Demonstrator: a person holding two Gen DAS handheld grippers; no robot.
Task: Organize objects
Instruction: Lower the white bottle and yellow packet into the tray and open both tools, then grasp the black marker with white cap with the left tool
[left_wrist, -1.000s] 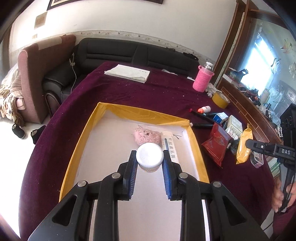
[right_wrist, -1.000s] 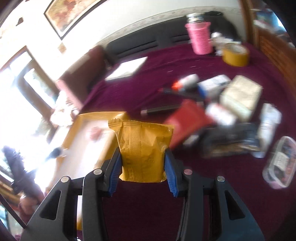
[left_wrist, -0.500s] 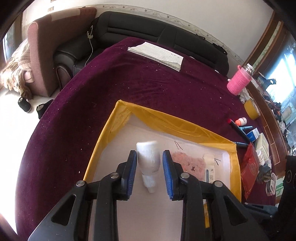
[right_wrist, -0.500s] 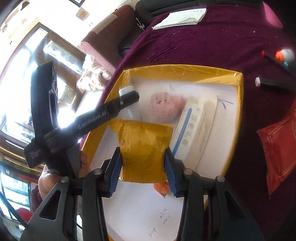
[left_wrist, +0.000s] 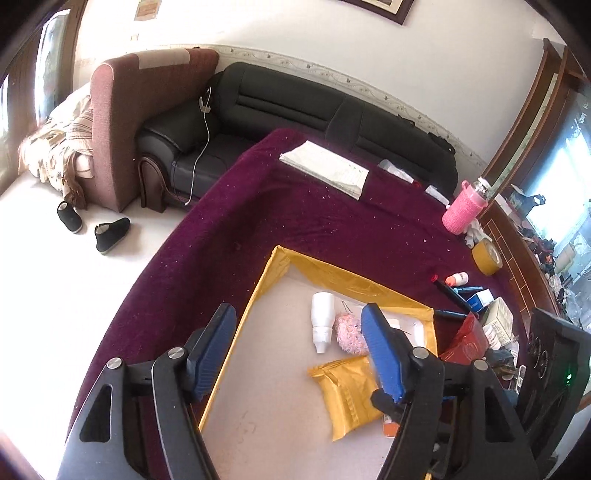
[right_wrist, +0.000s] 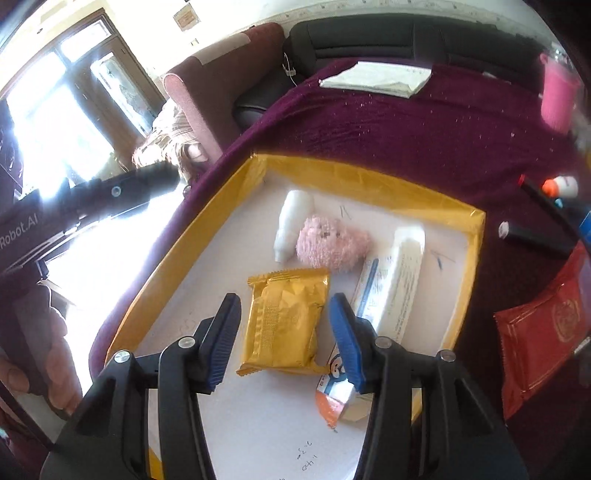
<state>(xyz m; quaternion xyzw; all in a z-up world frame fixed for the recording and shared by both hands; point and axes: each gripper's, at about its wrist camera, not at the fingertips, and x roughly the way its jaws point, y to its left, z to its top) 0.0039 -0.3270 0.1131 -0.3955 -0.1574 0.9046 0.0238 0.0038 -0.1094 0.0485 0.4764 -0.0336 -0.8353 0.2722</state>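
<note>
L gripper (left_wrist: 299, 345) angling down over tray (left_wrist: 258, 295), jaws opening, nothing between. R gripper (right_wrist: 284, 328) tilting down, jaws opening, gold packet (right_wrist: 284, 321) lying loose between, 12 o'clock.

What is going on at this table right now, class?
A person with a gripper in each hand is sorting small things into a yellow-edged tray on a purple-covered table. The right gripper is opening around a gold packet lying in the tray. The left gripper is opening too, with nothing between its pads; a white bottle lies on its side in the tray beside a pink fluffy toy. More items wait on the cloth outside.
</note>
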